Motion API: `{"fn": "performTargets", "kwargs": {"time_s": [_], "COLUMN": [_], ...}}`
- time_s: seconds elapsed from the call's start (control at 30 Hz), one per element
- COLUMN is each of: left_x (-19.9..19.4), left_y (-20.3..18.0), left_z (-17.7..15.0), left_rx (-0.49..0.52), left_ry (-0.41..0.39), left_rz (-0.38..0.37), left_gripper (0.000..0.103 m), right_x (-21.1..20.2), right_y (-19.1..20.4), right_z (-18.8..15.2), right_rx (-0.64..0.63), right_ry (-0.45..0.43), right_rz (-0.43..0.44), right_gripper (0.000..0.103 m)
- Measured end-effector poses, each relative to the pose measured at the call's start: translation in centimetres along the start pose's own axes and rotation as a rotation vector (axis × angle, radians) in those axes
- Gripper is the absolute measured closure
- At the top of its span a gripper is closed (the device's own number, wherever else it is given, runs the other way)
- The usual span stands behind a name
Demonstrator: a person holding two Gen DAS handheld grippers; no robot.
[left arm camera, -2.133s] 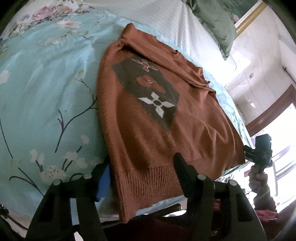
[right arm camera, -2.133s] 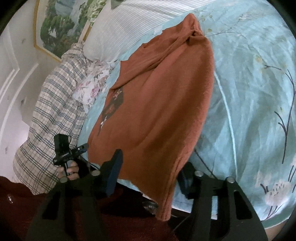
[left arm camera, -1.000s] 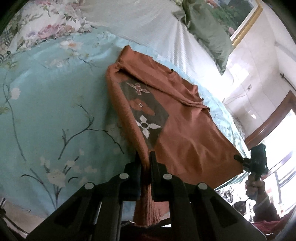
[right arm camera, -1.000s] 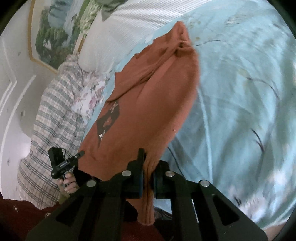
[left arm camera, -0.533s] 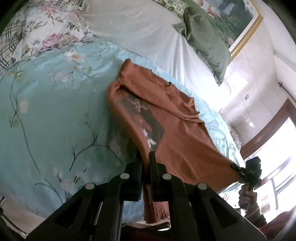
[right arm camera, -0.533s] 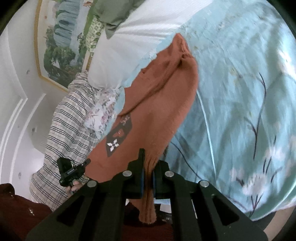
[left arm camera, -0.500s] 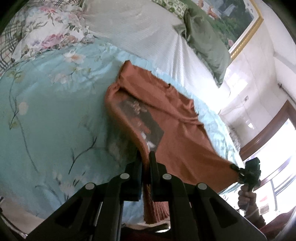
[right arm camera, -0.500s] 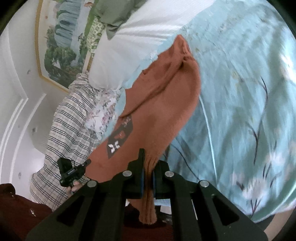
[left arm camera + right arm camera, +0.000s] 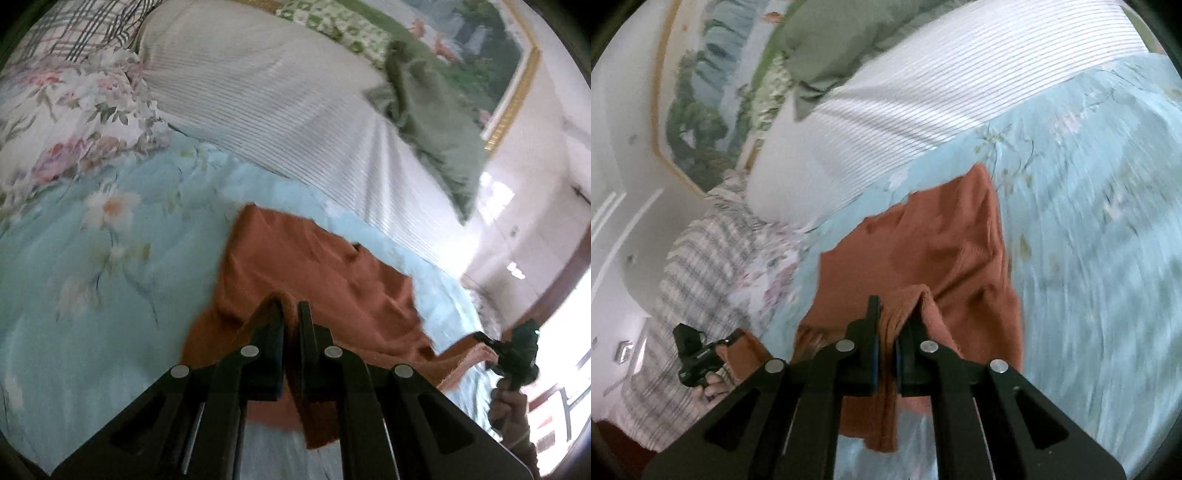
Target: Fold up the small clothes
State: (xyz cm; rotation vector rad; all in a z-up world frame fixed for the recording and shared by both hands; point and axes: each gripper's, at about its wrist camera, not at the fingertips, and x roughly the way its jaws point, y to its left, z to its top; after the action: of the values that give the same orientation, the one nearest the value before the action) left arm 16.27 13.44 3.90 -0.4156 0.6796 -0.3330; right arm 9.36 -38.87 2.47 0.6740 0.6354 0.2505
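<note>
Sweater [image 9: 325,280] lies on the blue quilt [image 9: 92,258], its near hem lifted off the bed. Your left gripper [image 9: 291,314] and right gripper [image 9: 892,317] are each clamped tight on a hem corner.

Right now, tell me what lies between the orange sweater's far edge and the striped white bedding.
In the left wrist view, only a bare strip of light blue floral quilt separates the orange sweater from the striped white bedding.
</note>
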Motion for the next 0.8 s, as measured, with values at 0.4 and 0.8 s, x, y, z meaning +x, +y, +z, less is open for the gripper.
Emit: {"fn": "performTargets", "kwargs": {"time_s": [0.4, 0.8], "left_x": [14.6, 19.9], "left_y": [3.1, 6.1], "left_z": [7.8, 6.5], "left_rx": [-0.039, -0.022], "left_ry": [0.058, 0.151], "left_rz": [0.124, 0.188], "left_gripper": [0.099, 0.091], "right_x": [9.9, 11.2], "right_y": [-6.1, -9.2], "right_z": [7.6, 7.4], "right_rx": [0.131, 0.205], "right_ry": [0.055, 0.110], "right_rz": [-0.112, -0.181], "right_gripper": [0.096, 0.084]}}
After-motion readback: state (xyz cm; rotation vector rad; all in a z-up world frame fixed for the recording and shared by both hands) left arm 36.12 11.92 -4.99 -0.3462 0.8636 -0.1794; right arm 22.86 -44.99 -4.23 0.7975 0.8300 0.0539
